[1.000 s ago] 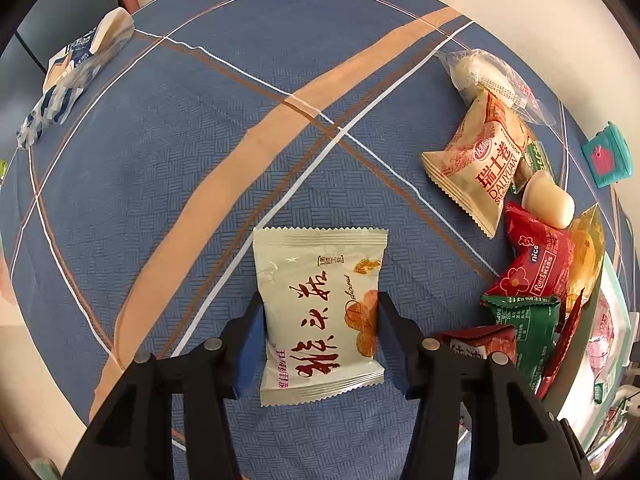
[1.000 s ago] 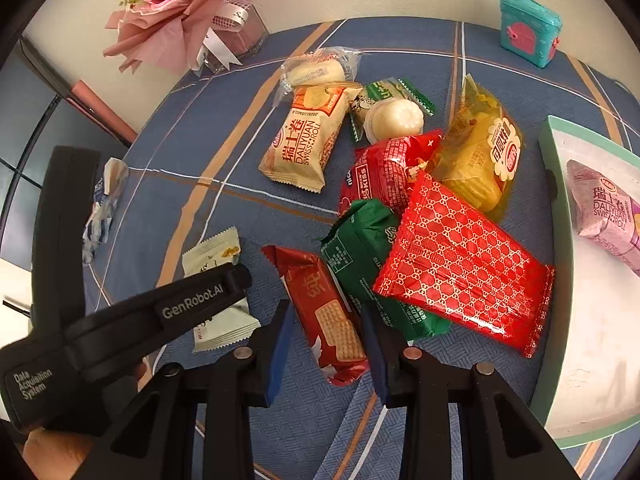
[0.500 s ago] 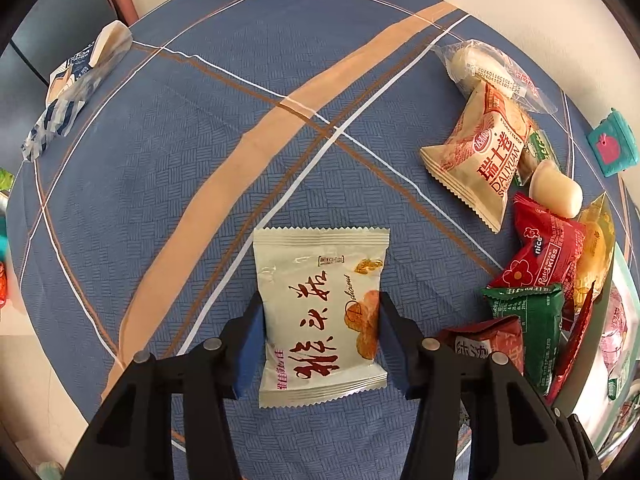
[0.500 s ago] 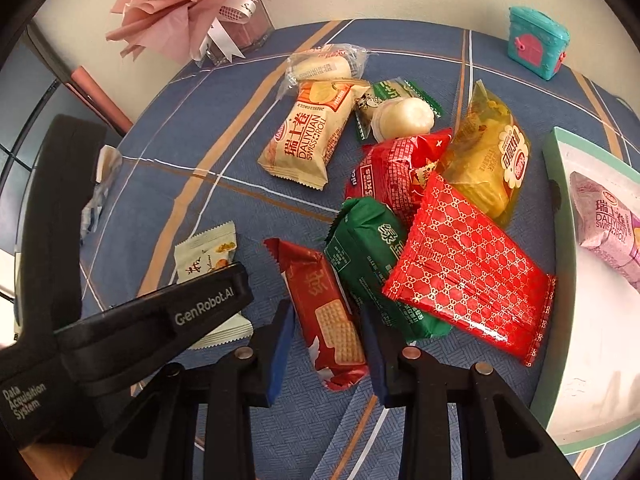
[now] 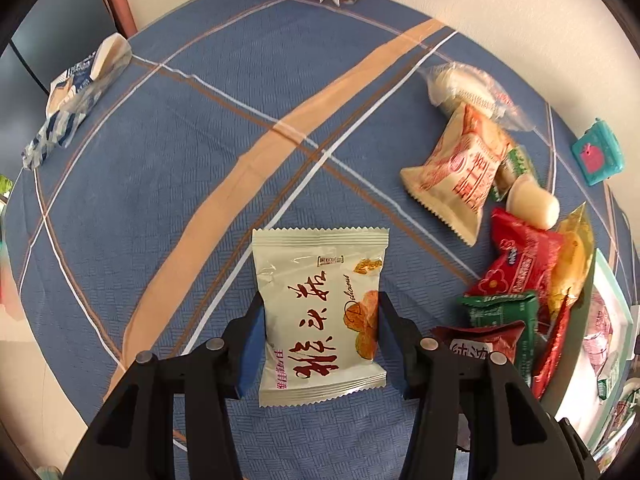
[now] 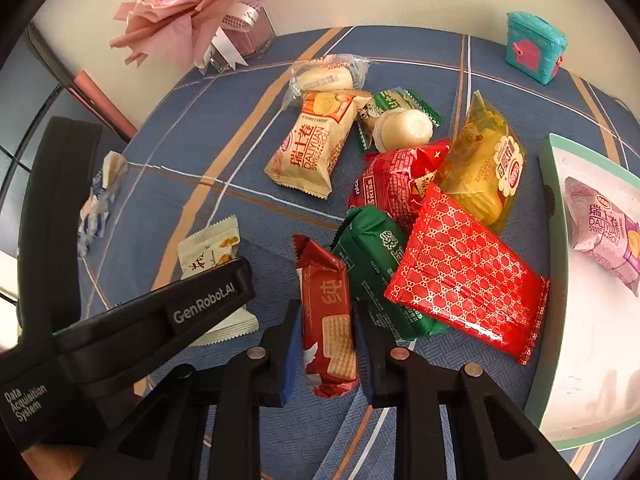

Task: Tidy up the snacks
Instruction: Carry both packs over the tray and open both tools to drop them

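My left gripper (image 5: 320, 320) is shut on a cream snack packet (image 5: 312, 264) with red characters, its blue pads pressing both long sides over the blue checked tablecloth (image 5: 200, 128). The right wrist view shows that packet (image 6: 208, 252) under the left gripper's black body. My right gripper (image 6: 326, 312) points down at a dark red biscuit packet (image 6: 326, 280), its jaws closing tight with the pads on both sides of it. That packet lies at the near edge of a snack pile, beside a green packet (image 6: 372, 256) and a red patterned packet (image 6: 464, 276).
A mint-rimmed white tray (image 6: 554, 240) at the right holds a purple Swiss roll packet (image 6: 604, 228). The pile also has a yellow packet (image 6: 484, 168) and a cream Swiss roll packet (image 6: 312, 148). A pink bouquet (image 6: 200, 4), teal box (image 6: 534, 46) and blue-white wrapper (image 6: 98, 200) stand around.
The right gripper's jaws have come together onto the dark red biscuit packet. The left gripper keeps its hold on the cream packet with hardly any shift.
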Motion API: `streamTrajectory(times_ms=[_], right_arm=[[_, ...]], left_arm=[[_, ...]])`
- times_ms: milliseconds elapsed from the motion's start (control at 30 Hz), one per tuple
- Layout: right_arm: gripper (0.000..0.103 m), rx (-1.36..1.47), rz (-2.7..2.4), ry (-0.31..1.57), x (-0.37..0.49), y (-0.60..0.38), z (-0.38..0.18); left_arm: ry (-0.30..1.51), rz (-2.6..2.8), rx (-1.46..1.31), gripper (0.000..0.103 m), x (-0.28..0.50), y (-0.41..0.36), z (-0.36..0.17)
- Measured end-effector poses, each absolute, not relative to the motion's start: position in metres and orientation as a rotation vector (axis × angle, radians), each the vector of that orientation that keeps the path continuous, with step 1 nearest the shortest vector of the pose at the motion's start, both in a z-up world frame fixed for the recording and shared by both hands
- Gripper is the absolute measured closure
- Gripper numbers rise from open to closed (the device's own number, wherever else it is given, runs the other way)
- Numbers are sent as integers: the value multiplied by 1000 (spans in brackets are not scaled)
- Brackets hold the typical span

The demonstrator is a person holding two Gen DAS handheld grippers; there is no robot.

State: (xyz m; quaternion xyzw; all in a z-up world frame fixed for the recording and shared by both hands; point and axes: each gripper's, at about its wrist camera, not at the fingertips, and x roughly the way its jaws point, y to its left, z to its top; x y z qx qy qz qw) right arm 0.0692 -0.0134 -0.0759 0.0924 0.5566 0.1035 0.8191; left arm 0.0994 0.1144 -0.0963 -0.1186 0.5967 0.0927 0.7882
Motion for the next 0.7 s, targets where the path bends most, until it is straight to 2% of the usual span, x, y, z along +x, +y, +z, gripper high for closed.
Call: streamTrajectory(times_ms=[467,700], right_arm=[[77,255,228,1077,56,-44,-30],[77,296,155,1055,41,-77,-15]], left_arm=[[1126,185,-247,50,79,115,-31],[1079,127,-226,50,77,88,-16]])
